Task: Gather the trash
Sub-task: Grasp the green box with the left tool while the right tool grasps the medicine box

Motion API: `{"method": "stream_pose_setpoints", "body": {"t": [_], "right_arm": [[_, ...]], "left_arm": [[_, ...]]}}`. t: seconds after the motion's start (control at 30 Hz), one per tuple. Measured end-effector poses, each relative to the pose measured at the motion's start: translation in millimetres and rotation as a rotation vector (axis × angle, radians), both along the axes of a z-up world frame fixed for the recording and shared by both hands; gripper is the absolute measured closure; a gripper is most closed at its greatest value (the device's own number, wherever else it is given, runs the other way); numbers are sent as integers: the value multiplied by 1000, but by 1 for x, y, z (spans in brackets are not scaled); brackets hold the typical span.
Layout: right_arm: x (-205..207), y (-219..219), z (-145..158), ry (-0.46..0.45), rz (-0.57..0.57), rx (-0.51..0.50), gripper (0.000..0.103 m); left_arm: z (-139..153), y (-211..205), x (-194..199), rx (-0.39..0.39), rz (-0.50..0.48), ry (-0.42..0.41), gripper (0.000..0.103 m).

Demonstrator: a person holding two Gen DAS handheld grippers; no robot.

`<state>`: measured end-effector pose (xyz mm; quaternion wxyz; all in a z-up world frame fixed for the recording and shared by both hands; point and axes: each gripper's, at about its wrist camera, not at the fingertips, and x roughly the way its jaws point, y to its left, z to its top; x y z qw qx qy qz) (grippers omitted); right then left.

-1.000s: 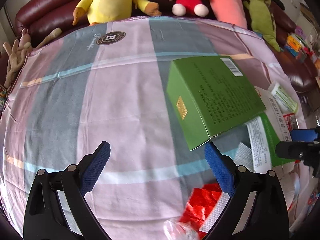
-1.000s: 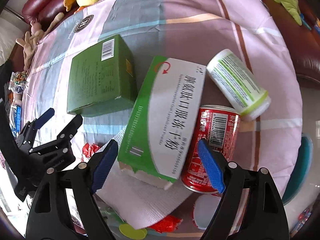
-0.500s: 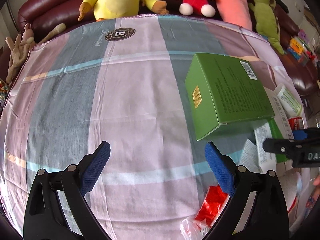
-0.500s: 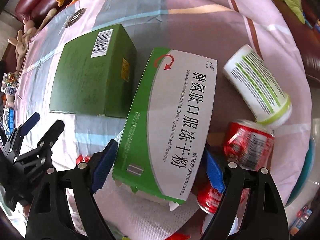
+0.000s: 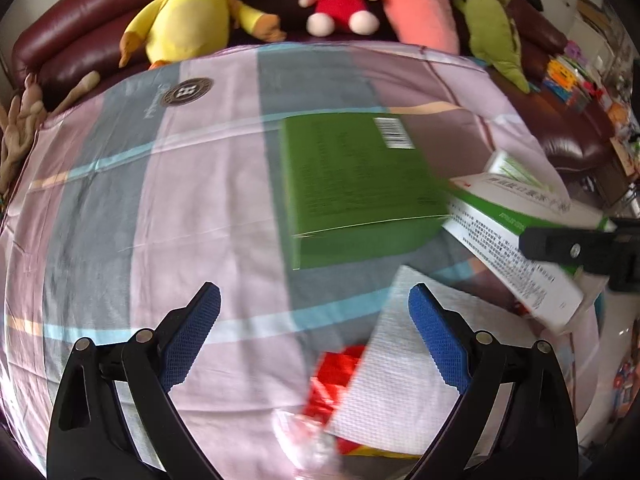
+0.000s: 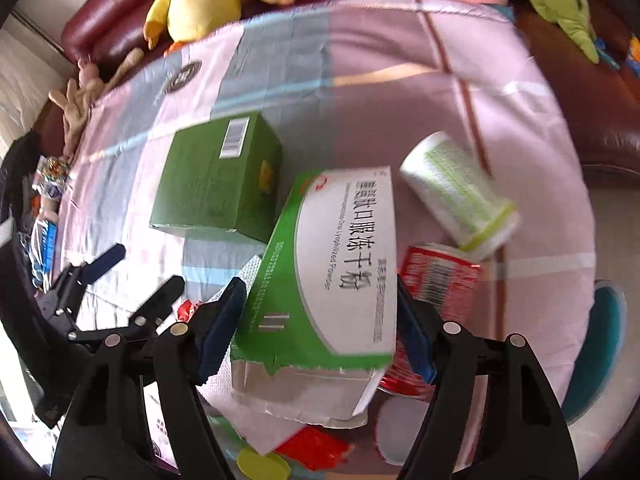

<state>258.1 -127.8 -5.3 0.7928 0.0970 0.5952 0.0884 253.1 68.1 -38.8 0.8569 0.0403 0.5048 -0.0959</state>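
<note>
Closing around the white-and-green medicine box (image 6: 344,264) on the counter (image 6: 520,128), the right gripper (image 6: 316,324) risks nudging the red can (image 6: 440,276) touching it; whether its jaws already grip is unclear, while the left gripper (image 5: 316,340) gapes empty.

Both views are brightly daylit; motion blur is seen on the green box (image 5: 360,184), and edges are bent by fisheye distortion

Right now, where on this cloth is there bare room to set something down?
Bare cloth left of the green box, up to the round logo. Crowded on the right: white box, bottle, red can, paper towel.
</note>
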Motion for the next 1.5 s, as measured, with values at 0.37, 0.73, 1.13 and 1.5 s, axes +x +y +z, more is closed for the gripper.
{"method": "stream_pose_setpoints", "body": {"t": [0.37, 0.73, 1.13, 1.5], "right_arm": [[-2, -35, -4, 22, -5, 78, 91], [2, -39, -15, 13, 29, 85, 62], [29, -14, -16, 2, 84, 50, 62], [32, -3, -22, 23, 114, -31, 43]], "left_arm": [[9, -67, 19, 127, -34, -42, 8], [-13, -58, 43, 254, 17, -35, 4], [-6, 6, 22, 154, 84, -47, 4], [-11, 36, 28, 73, 153, 25, 4]]}}
